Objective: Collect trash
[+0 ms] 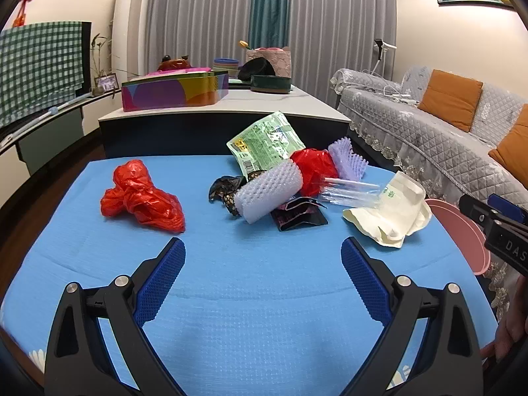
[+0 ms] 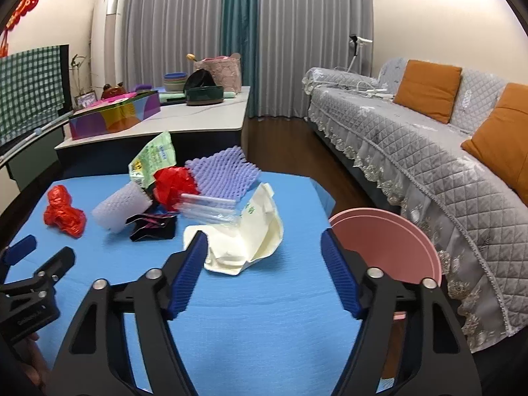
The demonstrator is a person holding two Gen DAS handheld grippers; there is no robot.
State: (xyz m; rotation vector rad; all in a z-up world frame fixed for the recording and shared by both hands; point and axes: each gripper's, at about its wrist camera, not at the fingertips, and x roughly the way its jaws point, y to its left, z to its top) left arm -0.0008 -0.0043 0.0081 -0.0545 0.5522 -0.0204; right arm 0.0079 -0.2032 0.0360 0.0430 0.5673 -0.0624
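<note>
Trash lies on a blue mat (image 1: 231, 280). A crumpled red bag (image 1: 142, 198) sits alone at the left. The heap holds a green wrapper (image 1: 267, 142), a white foam net (image 1: 269, 191), a black wrapper (image 1: 298, 217), a clear tube pack (image 1: 349, 191) and a purple foam sheet (image 2: 221, 175). A cream paper bag (image 2: 244, 241) lies just ahead of my right gripper (image 2: 264, 247), which is open with nothing between its pads. My left gripper (image 1: 263, 250) hangs open over bare mat, short of the heap. A pink bin (image 2: 389, 241) stands at the mat's right edge.
A grey quilted sofa (image 2: 429, 151) with orange cushions runs along the right. Behind the mat stands a low table (image 1: 231, 109) with a colourful tin (image 1: 175, 90) and bowls. The right gripper's body (image 1: 495, 227) shows at the left wrist view's right edge.
</note>
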